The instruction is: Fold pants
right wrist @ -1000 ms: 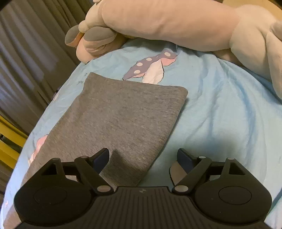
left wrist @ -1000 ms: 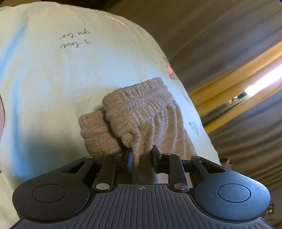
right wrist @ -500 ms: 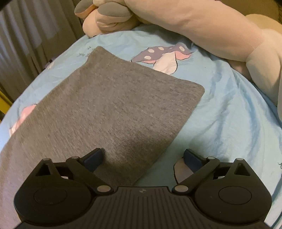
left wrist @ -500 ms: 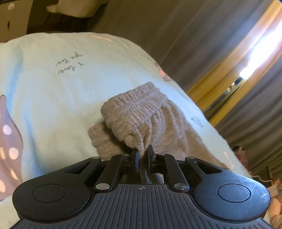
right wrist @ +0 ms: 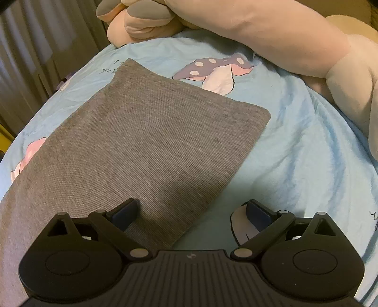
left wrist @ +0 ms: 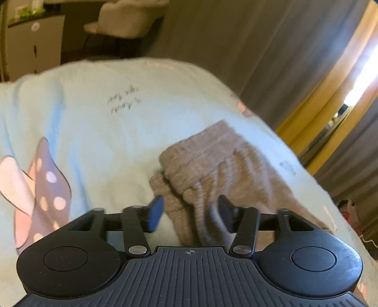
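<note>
Grey knit pants lie on a light blue bedsheet. In the left wrist view their bunched ribbed waistband (left wrist: 208,163) sits just ahead of my left gripper (left wrist: 190,212), whose jaws are opening; the cloth still lies between the pads, loose from them. In the right wrist view the folded leg part of the pants (right wrist: 146,146) lies flat and smooth. My right gripper (right wrist: 192,212) hangs wide open over its near right edge, left fingertip (right wrist: 125,210) above the cloth, right one above the sheet.
The bedsheet (right wrist: 307,146) carries a mushroom print (right wrist: 212,70) and script. A large pink plush toy (right wrist: 259,28) lies along the far side. Grey curtains (left wrist: 236,47) and a yellow frame (left wrist: 330,99) border the bed; a chair (left wrist: 122,19) stands beyond.
My left gripper has let go of the waistband it was pinching and lifted back a little. The right gripper spread wider and tilted, showing more of the flat pants.
</note>
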